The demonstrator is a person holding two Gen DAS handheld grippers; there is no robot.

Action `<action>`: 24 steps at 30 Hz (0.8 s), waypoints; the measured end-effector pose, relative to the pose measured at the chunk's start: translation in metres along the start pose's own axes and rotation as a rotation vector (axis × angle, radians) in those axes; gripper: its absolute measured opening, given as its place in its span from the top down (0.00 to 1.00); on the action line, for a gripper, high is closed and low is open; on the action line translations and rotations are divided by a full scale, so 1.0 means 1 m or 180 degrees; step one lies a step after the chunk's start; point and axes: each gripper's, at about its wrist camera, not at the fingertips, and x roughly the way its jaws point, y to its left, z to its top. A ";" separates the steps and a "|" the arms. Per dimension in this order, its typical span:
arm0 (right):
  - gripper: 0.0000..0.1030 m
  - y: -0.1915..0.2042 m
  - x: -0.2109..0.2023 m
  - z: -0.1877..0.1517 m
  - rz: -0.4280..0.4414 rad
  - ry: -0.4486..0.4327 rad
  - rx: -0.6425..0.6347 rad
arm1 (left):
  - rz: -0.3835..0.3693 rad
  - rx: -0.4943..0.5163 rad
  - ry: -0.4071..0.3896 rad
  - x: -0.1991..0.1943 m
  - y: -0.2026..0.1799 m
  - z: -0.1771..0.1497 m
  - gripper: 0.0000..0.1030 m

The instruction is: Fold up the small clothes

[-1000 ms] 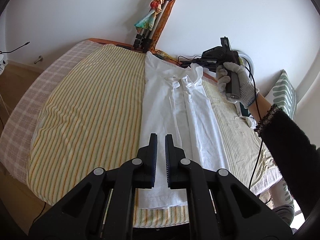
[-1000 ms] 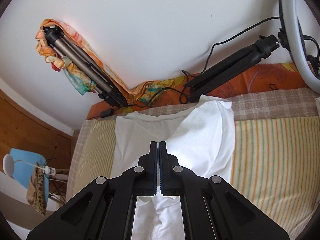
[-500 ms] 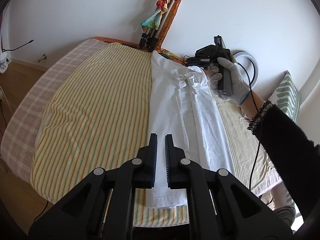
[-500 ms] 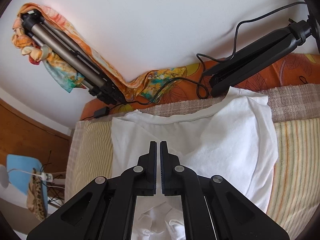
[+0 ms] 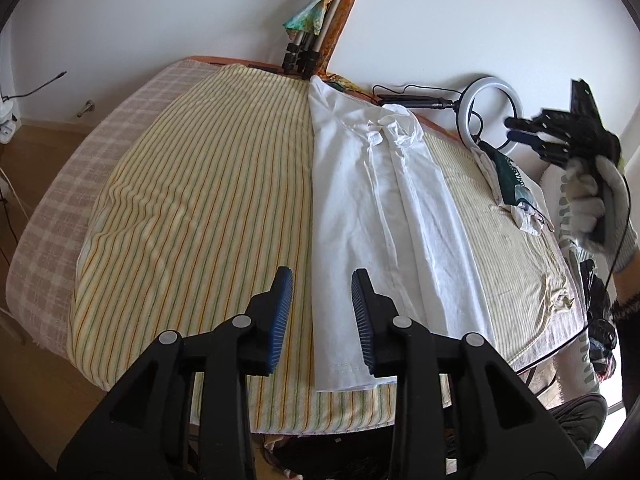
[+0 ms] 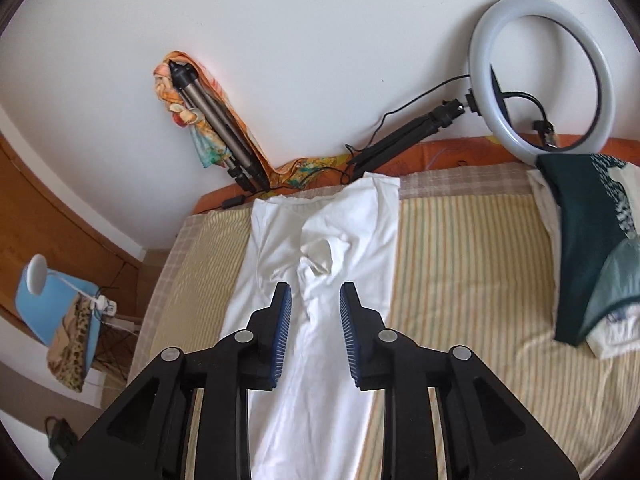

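Both grippers angled down over the striped bedspread (image 5: 192, 208). White garment (image 5: 372, 216) lay folded lengthwise, mid-frame, running to the far edge. Left gripper (image 5: 322, 312) jaws were opening, nothing gripped, hem below them. Right gripper (image 6: 315, 320) jaws were opening too, empty above the garment; in left view it was blurred at right edge, gloved hand (image 5: 596, 204) cut off. Ring light (image 6: 540, 76) and dark green clothes (image 6: 588, 248) sat right; tripod (image 6: 218, 128) upper left.

A: Garment (image 5: 360, 208)?
B: Plain white, on a bed cover (image 5: 192, 200) striped yellow, green and orange.
A: Bed's edges?
B: A beige checked blanket (image 5: 52, 184). Dark green patterned cloth (image 6: 580, 240) at the right edge.
A: Tool pads (image 6: 282, 320)?
B: Blue, on black.
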 end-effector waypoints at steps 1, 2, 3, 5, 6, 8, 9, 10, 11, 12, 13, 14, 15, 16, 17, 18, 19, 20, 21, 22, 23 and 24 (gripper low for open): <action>0.76 -0.001 -0.009 -0.015 -0.0020 0.0026 -0.0031 | -0.0011 -0.0035 0.0044 0.002 0.003 -0.002 0.71; 0.76 -0.002 -0.017 -0.032 -0.0028 0.0060 -0.0068 | -0.0030 -0.0052 0.0082 0.003 0.005 -0.005 0.71; 0.76 0.001 -0.023 -0.048 -0.0029 0.0108 -0.0109 | -0.0039 -0.0056 0.0120 0.004 0.006 -0.008 0.71; 0.76 0.004 -0.033 -0.083 -0.0038 0.0216 -0.0172 | -0.0057 -0.0050 0.0185 0.006 0.008 -0.013 0.71; 0.76 0.005 -0.036 -0.101 -0.0047 0.0272 -0.0201 | -0.0068 -0.0051 0.0224 0.008 0.008 -0.015 0.71; 0.75 0.006 -0.036 -0.136 -0.0041 0.0419 -0.0244 | -0.0081 -0.0099 0.0294 0.010 0.011 -0.021 0.71; 0.75 0.007 -0.035 -0.152 -0.0063 0.0471 -0.0278 | -0.0068 -0.0113 0.0300 0.011 0.011 -0.024 0.71; 0.75 0.010 -0.033 -0.167 -0.0096 0.0500 -0.0340 | -0.0070 -0.0105 0.0301 0.011 0.010 -0.028 0.71; 0.75 0.013 -0.030 -0.180 -0.0109 0.0530 -0.0415 | -0.0106 -0.0098 0.0313 0.010 0.007 -0.031 0.71; 0.75 0.016 -0.028 -0.193 -0.0118 0.0561 -0.0491 | -0.0173 -0.0094 0.0322 0.010 0.004 -0.033 0.71; 0.75 0.018 -0.026 -0.204 -0.0127 0.0571 -0.0573 | -0.0230 -0.0073 0.0333 0.009 0.000 -0.036 0.71; 0.75 0.021 -0.023 -0.214 -0.0134 0.0555 -0.0653 | -0.0269 -0.0042 0.0338 0.008 -0.006 -0.038 0.71; 0.75 0.022 -0.023 -0.223 -0.0137 0.0526 -0.0717 | -0.0309 -0.0002 0.0339 0.008 -0.012 -0.040 0.71; 0.75 0.023 -0.022 -0.232 -0.0143 0.0510 -0.0771 | -0.0348 0.0040 0.0353 0.008 -0.018 -0.042 0.71; 0.75 0.025 -0.021 -0.238 -0.0135 0.0518 -0.0819 | -0.0411 0.0077 0.0378 0.009 -0.025 -0.043 0.71; 0.75 0.029 -0.021 -0.244 -0.0110 0.0521 -0.0889 | -0.0482 0.0124 0.0409 0.010 -0.033 -0.042 0.71; 0.75 0.033 -0.022 -0.249 -0.0105 0.0498 -0.0987 | -0.0531 0.0188 0.0441 0.013 -0.041 -0.042 0.71; 0.75 0.037 -0.023 -0.254 -0.0141 0.0459 -0.1080 | -0.0541 0.0258 0.0464 0.016 -0.050 -0.040 0.71; 0.75 0.041 -0.024 -0.259 -0.0194 0.0408 -0.1161 | -0.0550 0.0340 0.0493 0.019 -0.059 -0.039 0.71; 0.75 0.044 -0.025 -0.264 -0.0220 0.0374 -0.1219 | -0.0576 0.0406 0.0536 0.024 -0.066 -0.037 0.71; 0.75 0.046 -0.024 -0.268 -0.0241 0.0365 -0.1256 | -0.0630 0.0441 0.0607 0.030 -0.072 -0.035 0.71; 0.75 0.049 -0.023 -0.272 -0.0260 0.0364 -0.1289 | -0.0677 0.0430 0.0681 0.036 -0.075 -0.033 0.71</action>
